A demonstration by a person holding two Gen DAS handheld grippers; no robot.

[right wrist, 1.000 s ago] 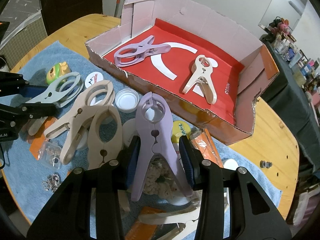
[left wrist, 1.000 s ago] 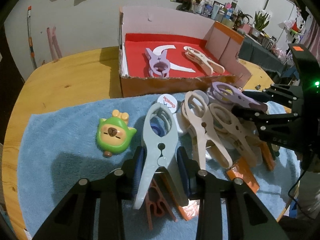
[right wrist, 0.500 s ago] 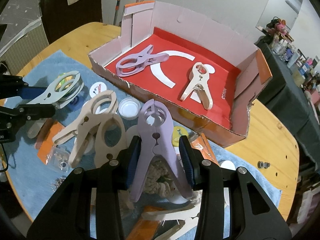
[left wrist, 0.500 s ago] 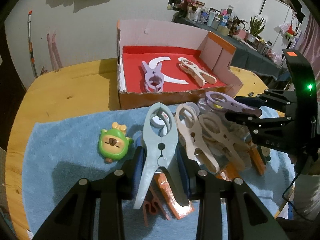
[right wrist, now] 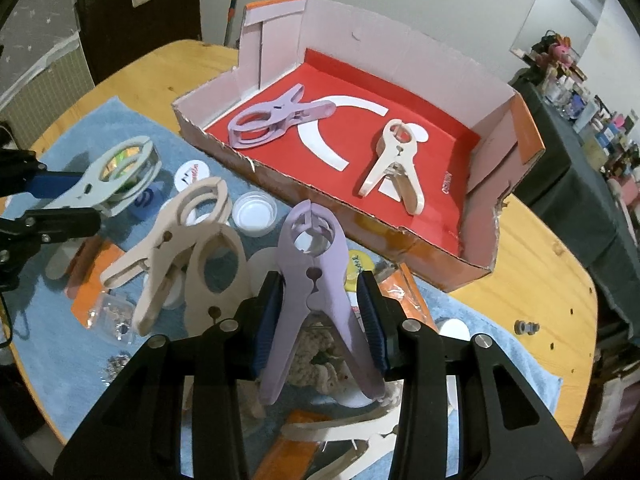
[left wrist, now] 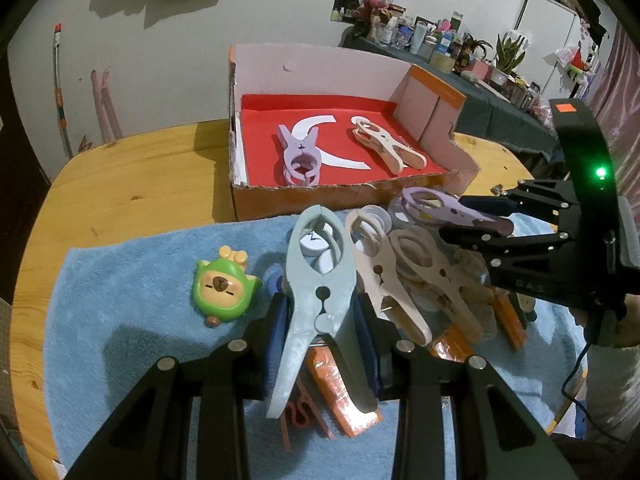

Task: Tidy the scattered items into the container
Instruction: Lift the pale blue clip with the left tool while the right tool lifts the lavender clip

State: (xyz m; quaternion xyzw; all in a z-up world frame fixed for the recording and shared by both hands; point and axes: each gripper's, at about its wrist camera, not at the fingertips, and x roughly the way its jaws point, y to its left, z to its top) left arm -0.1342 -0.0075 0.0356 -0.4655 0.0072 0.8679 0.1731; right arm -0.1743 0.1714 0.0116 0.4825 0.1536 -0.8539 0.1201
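While our left gripper (left wrist: 323, 322) grasps the pale grey-blue plastic clamp (left wrist: 320, 280) and our right gripper (right wrist: 318, 312) the lilac plastic clamp (right wrist: 316, 276), we must next carry both over into the red-lined cardboard box (left wrist: 344, 196).

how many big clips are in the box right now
2. A purple clip lies on the left side of the box floor, and a cream clip lies to its right, apart from it. None seem hidden.

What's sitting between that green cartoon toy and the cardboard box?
Only bare blue towel, then bare wooden table, lie between the green cartoon toy and the red-lined cardboard box, seen in the left wrist view.
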